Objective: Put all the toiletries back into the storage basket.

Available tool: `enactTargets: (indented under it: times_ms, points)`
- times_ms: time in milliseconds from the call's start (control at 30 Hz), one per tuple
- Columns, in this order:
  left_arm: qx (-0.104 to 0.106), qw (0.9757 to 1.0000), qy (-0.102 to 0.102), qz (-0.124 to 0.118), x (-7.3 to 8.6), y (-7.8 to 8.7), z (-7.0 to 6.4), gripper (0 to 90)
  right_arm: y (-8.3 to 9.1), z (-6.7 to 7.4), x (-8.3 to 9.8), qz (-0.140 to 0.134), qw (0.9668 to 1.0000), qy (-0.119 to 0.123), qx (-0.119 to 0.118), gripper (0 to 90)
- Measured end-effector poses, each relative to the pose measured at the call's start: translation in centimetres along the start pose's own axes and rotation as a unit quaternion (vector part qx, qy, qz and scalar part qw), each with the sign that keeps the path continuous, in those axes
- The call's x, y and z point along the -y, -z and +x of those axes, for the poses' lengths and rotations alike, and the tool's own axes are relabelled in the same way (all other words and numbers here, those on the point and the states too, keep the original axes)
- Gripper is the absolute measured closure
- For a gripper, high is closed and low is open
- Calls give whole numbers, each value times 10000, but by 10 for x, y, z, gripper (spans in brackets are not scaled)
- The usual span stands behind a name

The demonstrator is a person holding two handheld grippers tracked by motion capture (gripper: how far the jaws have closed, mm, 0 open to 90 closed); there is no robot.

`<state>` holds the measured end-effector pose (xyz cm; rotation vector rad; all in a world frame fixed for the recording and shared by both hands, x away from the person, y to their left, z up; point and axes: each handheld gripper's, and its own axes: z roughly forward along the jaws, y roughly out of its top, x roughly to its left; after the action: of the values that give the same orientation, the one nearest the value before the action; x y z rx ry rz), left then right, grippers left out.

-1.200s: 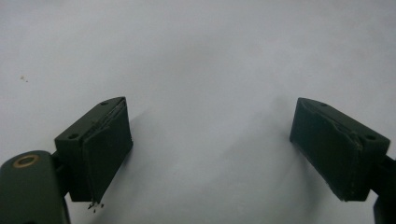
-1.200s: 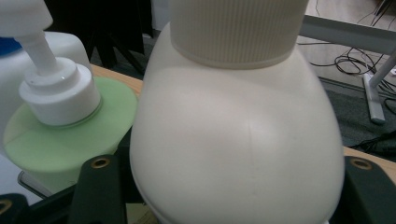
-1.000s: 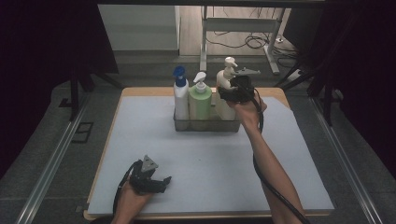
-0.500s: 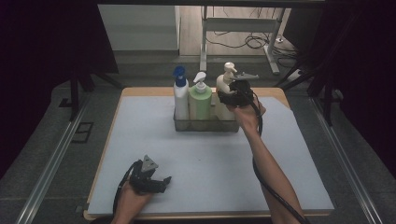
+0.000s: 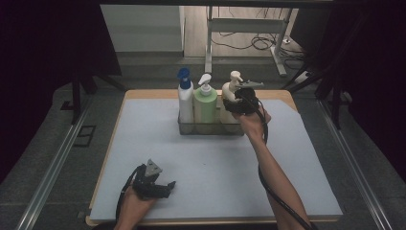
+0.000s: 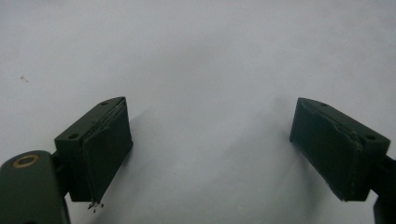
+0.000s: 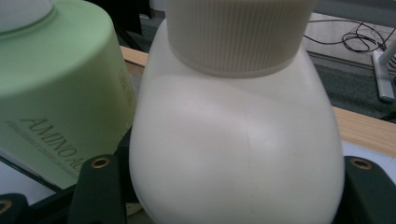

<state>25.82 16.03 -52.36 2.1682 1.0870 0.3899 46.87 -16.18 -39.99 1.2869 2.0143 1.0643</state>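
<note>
Right gripper [image 5: 238, 106] is clamping the cream pump bottle [image 7: 238, 140] in the clear caddy [image 5: 210, 128] at the mat's far edge, needing release next; left gripper [image 6: 210, 154] is idling, released

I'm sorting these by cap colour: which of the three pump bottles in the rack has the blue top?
The white bottle with the blue top, at the rack's left end; the green bottle and cream bottle have pale pumps.

Left gripper [image 5: 160, 184] rests low near the worktop's near-left corner, jaws spread wide with nothing between them, held in the left hand [image 5: 134, 207]. Right forearm [image 5: 275, 179] extends from the near edge toward the far edge. Right gripper [image 5: 233, 104] has its jaws closed against the cream bottle [image 7: 236, 144].
</note>
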Motion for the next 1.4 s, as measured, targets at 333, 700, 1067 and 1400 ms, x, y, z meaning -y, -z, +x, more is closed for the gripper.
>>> enactTargets:
  times_ms: [333, 700, 1067, 1400]
  points:
    - [0, 10000, 0, 2, 0, 0, 0, 121, -6, -1, 11, 94, 10000, -22, -13, 369]
    - [-1, 10000, -1, 2, 0, 0, 0, 121, -7, -4, 11, 104, 9999, -55, -60, 357]
    - [-2, 10000, -3, 2, 0, 0, 0, 121, -5, -7, 15, 257, 9995, -27, -192, 322]
    - [1, 10000, 15, -15, 0, 0, 0, 121, 6, -10, 21, 269, 9993, 38, -273, 344]
